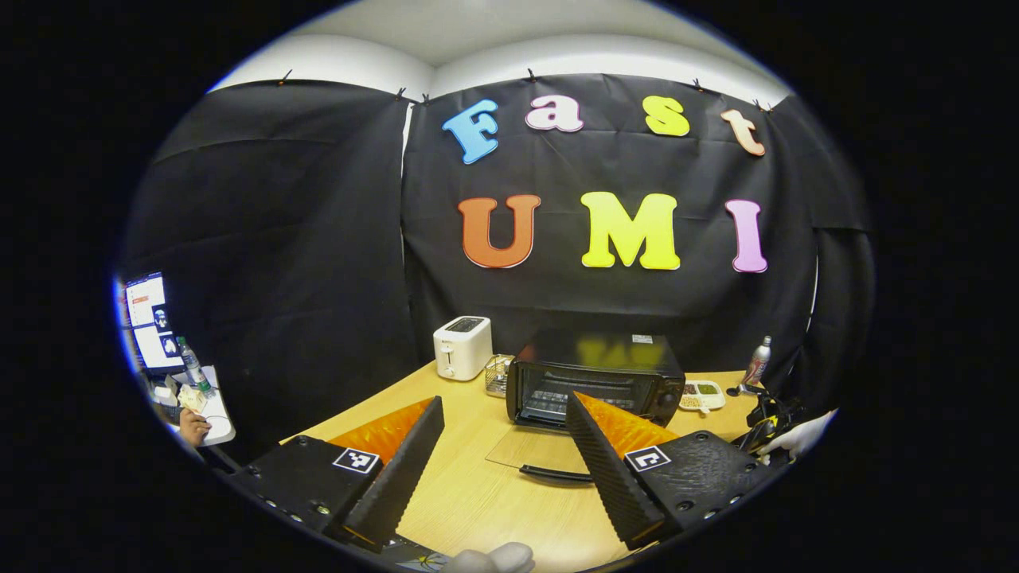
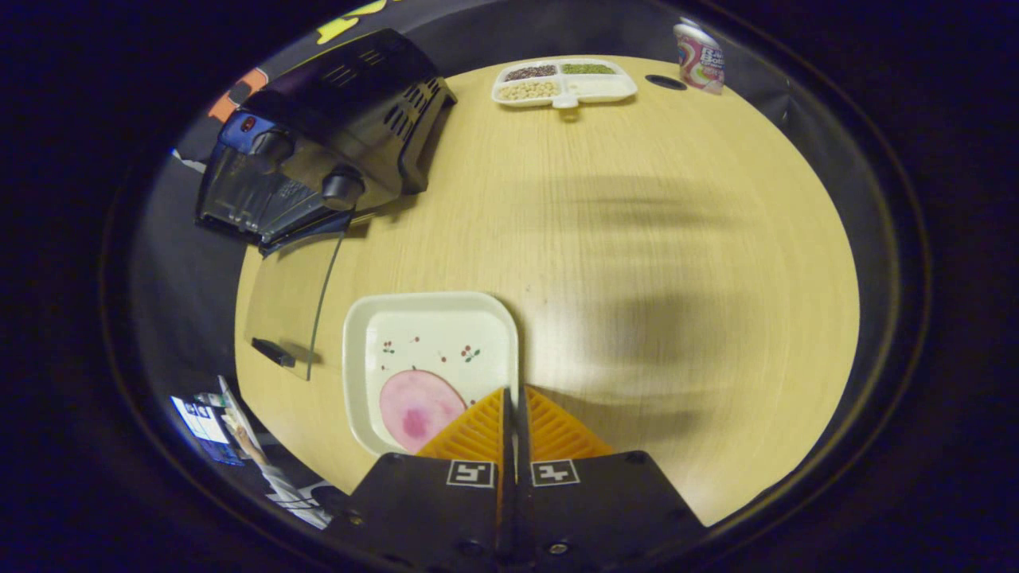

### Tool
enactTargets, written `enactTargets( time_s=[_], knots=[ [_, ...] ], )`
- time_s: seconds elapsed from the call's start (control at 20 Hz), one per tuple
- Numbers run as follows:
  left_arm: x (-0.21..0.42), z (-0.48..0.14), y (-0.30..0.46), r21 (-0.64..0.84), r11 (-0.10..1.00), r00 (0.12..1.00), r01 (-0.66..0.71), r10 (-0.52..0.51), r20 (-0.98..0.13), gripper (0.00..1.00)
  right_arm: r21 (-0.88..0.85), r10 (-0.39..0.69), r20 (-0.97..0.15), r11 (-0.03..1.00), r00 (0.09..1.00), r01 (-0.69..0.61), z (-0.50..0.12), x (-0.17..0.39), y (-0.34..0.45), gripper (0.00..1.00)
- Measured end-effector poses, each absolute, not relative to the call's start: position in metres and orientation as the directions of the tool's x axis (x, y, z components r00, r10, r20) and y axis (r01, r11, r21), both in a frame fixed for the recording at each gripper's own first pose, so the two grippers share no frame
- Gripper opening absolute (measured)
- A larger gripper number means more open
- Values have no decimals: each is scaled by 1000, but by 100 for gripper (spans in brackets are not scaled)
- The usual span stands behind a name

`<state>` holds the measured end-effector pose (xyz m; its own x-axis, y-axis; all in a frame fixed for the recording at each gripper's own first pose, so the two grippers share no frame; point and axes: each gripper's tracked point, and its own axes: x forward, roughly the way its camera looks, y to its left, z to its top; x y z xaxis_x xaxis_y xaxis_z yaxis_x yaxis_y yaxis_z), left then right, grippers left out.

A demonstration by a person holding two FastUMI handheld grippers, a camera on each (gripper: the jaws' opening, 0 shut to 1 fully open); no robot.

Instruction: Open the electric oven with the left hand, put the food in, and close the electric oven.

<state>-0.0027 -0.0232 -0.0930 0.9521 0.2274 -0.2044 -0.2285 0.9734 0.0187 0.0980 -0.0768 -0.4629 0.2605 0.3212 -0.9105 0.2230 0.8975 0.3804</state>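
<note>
The black electric oven (image 1: 593,382) stands at the back of the wooden table (image 1: 478,493), its glass door (image 1: 533,450) folded flat onto the table with the handle (image 1: 556,474) nearest me. My left gripper (image 1: 504,398) hangs open in front of the door, fingers wide apart with nothing between them. In the right gripper view, my right gripper (image 2: 515,391) is shut on the right rim of a white square plate (image 2: 434,334) that carries a pink slice of meat (image 2: 418,406). The open oven (image 2: 318,135) lies up and left of the plate, with its door handle (image 2: 273,352) beside the plate.
A white toaster (image 1: 462,346) and a wire basket (image 1: 497,374) stand left of the oven. A sectioned tray of grains (image 2: 565,81) and a can (image 2: 700,56) sit at the far side. At the left is a side desk with a person's hand (image 1: 193,426).
</note>
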Motion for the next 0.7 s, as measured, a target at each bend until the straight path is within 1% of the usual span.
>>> enactTargets(
  time_s=[0.05, 0.1, 0.2, 0.3, 0.4, 0.45, 0.5, 0.6, 0.7],
  knots=[
    [-3, -92, -24, 13, 973, 953, -229, 227, -200, 96, 418, 356, -897, 875, 261, 243, -461, 99, -78, 4],
    [-3, -92, -23, 12, 974, 954, -226, 224, -199, 96, 464, 399, -878, 846, 266, 262, -462, 99, -75, 0],
    [-4, -92, -25, 7, 977, 957, -212, 209, -201, 96, 546, 473, -834, 784, 284, 297, -462, 97, -71, 4],
    [-1, -92, -25, 3, 982, 961, -190, 187, -206, 96, 595, 510, -800, 739, 316, 314, -460, 94, -69, 2],
    [1, -91, -23, 5, 985, 964, -172, 169, -207, 96, 630, 524, -771, 710, 361, 315, -451, 91, -68, 0],
    [3, -92, -22, 4, 986, 964, -165, 162, -209, 96, 633, 513, -767, 706, 386, 318, -447, 91, -71, 0],
    [3, -91, -20, 0, 987, 965, -159, 155, -212, 96, 636, 507, -761, 706, 405, 311, -442, 90, -71, 4],
    [5, -91, -18, -12, 989, 967, -145, 140, -214, 96, 640, 493, -750, 707, 440, 300, -429, 88, -72, 4],
    [8, -90, -14, -17, 991, 968, -136, 130, -215, 96, 651, 477, -739, 689, 476, 320, -417, 86, -72, 4]
  ],
)
